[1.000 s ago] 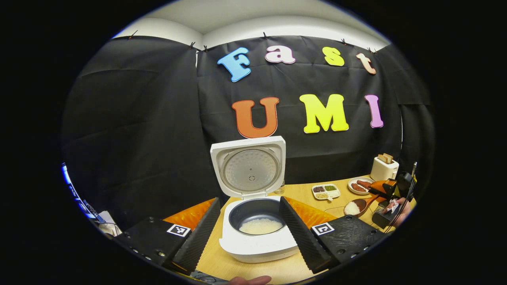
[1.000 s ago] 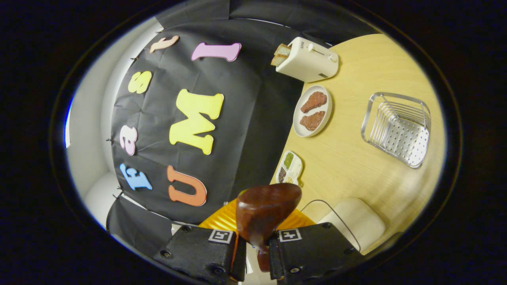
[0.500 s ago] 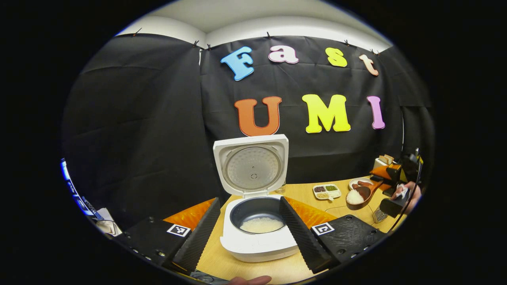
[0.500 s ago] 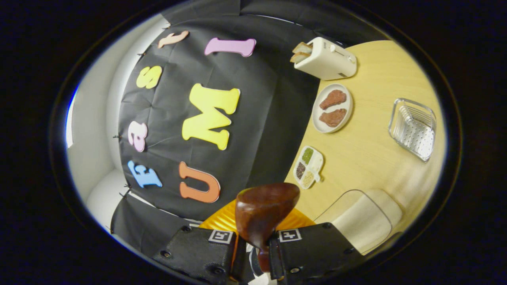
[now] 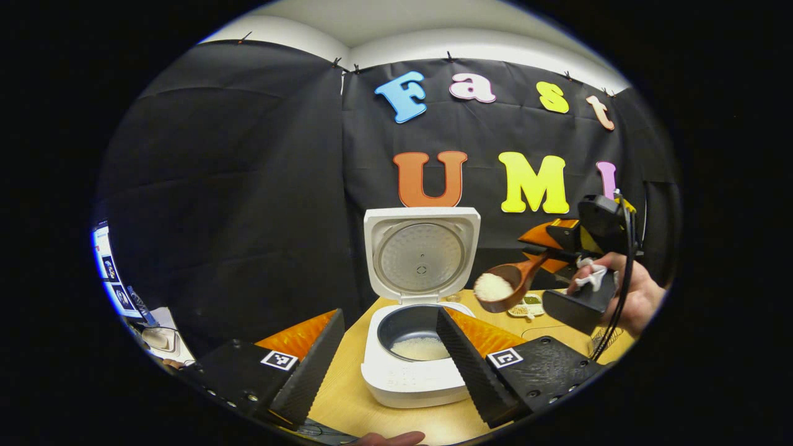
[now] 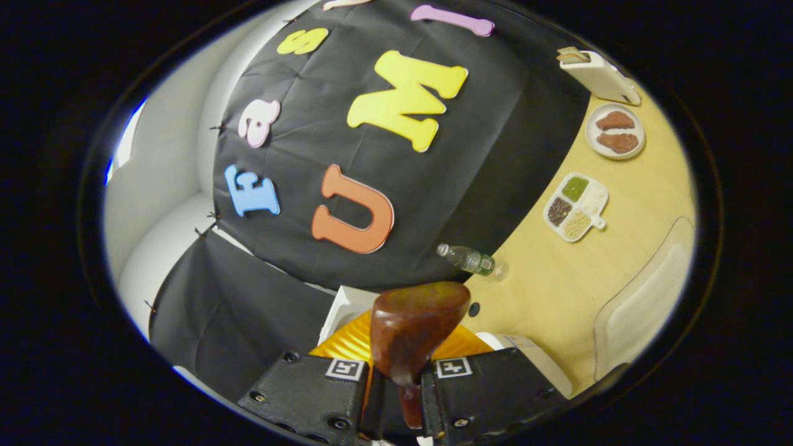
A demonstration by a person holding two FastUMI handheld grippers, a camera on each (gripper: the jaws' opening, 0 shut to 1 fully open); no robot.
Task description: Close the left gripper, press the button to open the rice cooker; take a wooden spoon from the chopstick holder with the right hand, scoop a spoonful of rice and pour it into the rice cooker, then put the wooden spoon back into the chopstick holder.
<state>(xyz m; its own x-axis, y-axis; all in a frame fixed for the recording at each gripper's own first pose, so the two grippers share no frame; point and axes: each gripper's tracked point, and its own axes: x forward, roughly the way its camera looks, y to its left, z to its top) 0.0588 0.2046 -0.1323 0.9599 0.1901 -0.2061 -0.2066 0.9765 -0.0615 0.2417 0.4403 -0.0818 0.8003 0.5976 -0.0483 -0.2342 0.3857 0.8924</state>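
Right gripper (image 6: 396, 387): fingers clamped on wooden spoon (image 5: 512, 286) handle, rice heaped in bowl, high beside open rice cooker (image 5: 416, 365) on worktop (image 5: 347, 406). I should keep it level, reach over the pot, then tip slowly. Left gripper (image 5: 389, 356): fingers apart, idle.

Wooden spoon (image 5: 508, 282) hangs right of the open rice cooker (image 5: 418, 359).

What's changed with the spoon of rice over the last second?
The right tool has lifted the wooden spoon, heaped with rice, off the table's far right and carried it up beside the rice cooker. Its grip is unchanged, the lid stays open and the left tool stays spread.
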